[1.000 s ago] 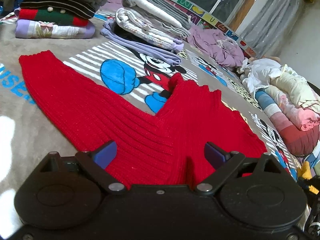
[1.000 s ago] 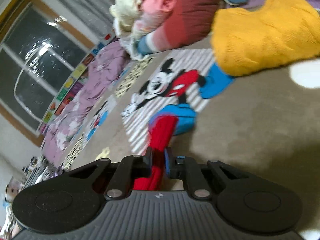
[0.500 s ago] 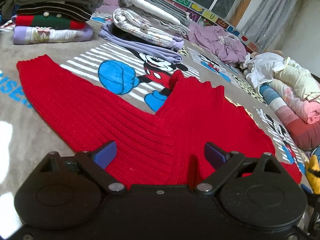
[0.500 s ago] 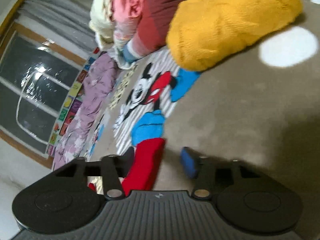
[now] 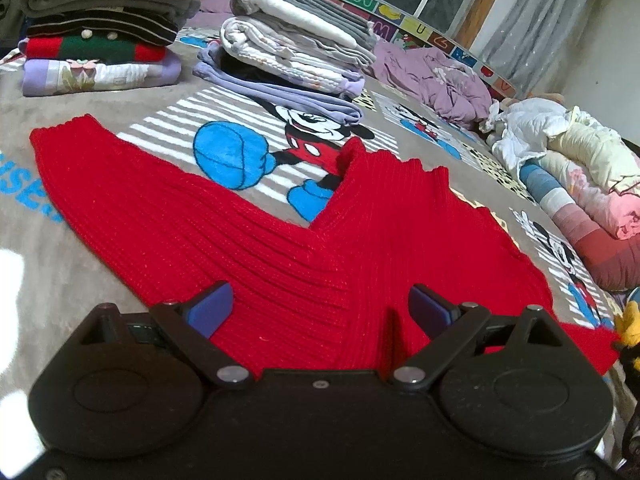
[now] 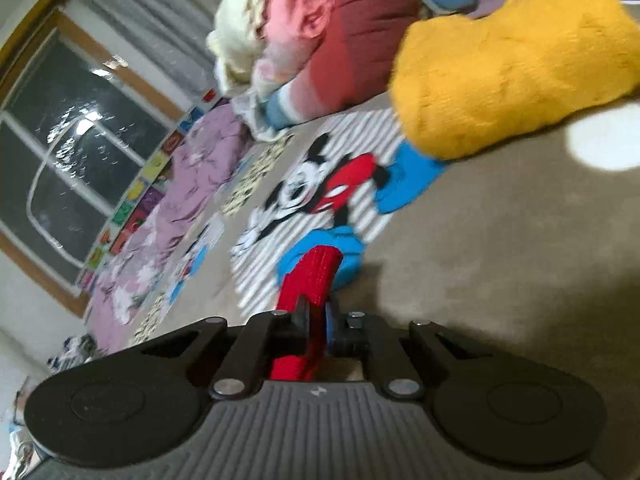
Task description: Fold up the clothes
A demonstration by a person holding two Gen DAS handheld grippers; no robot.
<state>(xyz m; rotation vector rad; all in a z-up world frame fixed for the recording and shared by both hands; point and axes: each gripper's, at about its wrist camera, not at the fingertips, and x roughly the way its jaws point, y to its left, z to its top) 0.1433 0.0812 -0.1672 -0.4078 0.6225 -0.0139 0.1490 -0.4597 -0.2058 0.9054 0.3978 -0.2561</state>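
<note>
Far left of left gripper: two stacks of folded clothes (image 5: 100, 36) are sitting well beyond the fingers on the grey cartoon-mouse printed blanket (image 5: 80, 264), apart from the work.
Left sleeve: one long arm of the red rib-knit sweater (image 5: 280, 248) is lying flat, running away ahead and to the left of the left gripper (image 5: 320, 306).
Left gripper: it is hovering with its jaws spread wide and gripping nothing; a small upright ridge of the red knit is rising just inside its right finger.
Sweater body: it is spreading ahead and to the right of the left gripper, collar at the far end, hem nearest.
Right gripper: the right gripper (image 6: 316, 320) is pinching the other red sleeve between closed jaws, the cuff poking out ahead of the fingertips above the blanket.
Beyond right gripper: a mustard-yellow knitted garment (image 6: 512, 64) and a heap of unfolded clothes (image 6: 312, 40) are lying well ahead and to the right.
Step in hand: probably carrying the held sleeve across the body.
Doing it well: I would be keeping the sleeve low and taut, laying it straight across the chest, and using the free gripper to pin or flatten the ridge so the fold is not bunching.
</note>
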